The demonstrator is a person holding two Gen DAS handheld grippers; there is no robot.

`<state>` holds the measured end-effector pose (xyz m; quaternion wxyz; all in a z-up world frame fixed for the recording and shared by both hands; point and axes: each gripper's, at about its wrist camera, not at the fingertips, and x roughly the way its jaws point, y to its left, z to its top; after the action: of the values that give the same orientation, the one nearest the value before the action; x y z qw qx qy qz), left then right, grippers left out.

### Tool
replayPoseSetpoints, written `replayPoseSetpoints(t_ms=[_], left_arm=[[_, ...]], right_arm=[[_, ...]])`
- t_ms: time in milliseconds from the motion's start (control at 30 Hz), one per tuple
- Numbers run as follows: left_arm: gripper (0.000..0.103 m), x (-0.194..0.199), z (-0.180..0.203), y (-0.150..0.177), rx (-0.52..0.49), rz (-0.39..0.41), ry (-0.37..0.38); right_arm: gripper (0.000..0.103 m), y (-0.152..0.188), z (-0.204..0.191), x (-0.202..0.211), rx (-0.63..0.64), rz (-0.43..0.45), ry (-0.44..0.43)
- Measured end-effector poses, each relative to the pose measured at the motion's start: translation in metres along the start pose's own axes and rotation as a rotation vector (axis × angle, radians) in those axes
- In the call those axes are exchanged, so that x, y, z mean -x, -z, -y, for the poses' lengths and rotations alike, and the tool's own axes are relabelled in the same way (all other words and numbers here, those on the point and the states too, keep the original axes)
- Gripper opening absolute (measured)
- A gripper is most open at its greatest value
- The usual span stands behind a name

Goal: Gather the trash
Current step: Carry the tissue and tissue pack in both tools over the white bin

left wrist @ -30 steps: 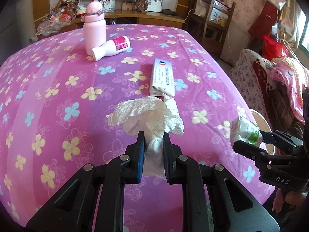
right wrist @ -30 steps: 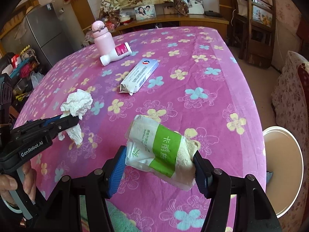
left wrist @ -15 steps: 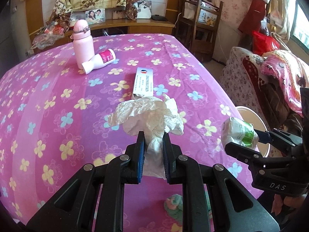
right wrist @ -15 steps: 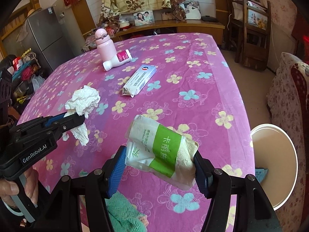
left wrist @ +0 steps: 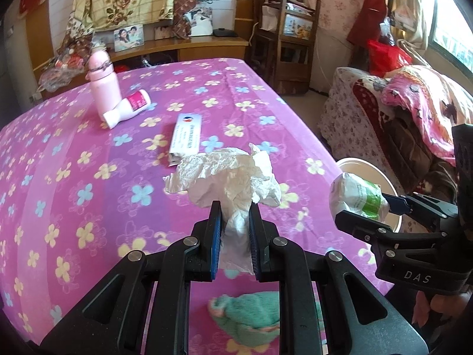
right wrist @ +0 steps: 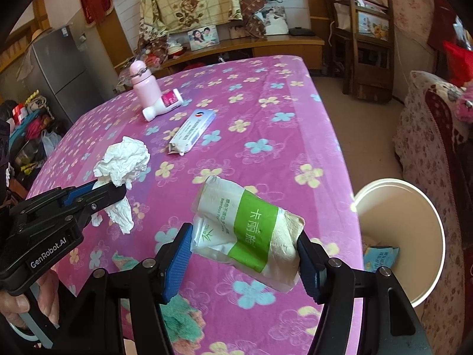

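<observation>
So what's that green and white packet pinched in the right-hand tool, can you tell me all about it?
It is a soft tissue pack in clear, crinkly plastic wrap with a broad green band bearing white Chinese characters; small print reads "Bamboo". One end looks torn open, with pale tissue showing. It is tilted, held off the table between the blue-padded fingers of the right gripper, which squeeze its two ends. It hangs over the floral tablecloth near the table's edge, beside the white bin on the floor. Nothing else touches it.
</observation>
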<state>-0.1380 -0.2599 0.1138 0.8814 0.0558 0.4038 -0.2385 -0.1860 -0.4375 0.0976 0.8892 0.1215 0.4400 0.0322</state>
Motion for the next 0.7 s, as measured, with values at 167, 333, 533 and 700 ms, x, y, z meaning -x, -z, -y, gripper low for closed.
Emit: replayPoseSetpoints(t_ms=[167, 333, 533, 700], left_arm=[[0.014, -0.001, 0.022, -0.004, -0.033, 0.001, 0.019], [0.014, -0.005, 0.050, -0.008, -0.072, -0.003, 0.044], [0.014, -0.012, 0.089, -0.012, -0.112, -0.018, 0.086], [0.015, -0.019, 0.121, -0.013, -0.156, -0.026, 0.111]], right_arm=[[0.063, 0.004, 0.020, 0.013, -0.028, 0.015, 0.020], [0.063, 0.010, 0.045, 0.025, -0.066, 0.029, 0.049], [0.063, 0.020, 0.081, 0.038, -0.126, 0.038, 0.084], [0.063, 0.031, 0.113, 0.049, -0.180, 0.043, 0.114]])
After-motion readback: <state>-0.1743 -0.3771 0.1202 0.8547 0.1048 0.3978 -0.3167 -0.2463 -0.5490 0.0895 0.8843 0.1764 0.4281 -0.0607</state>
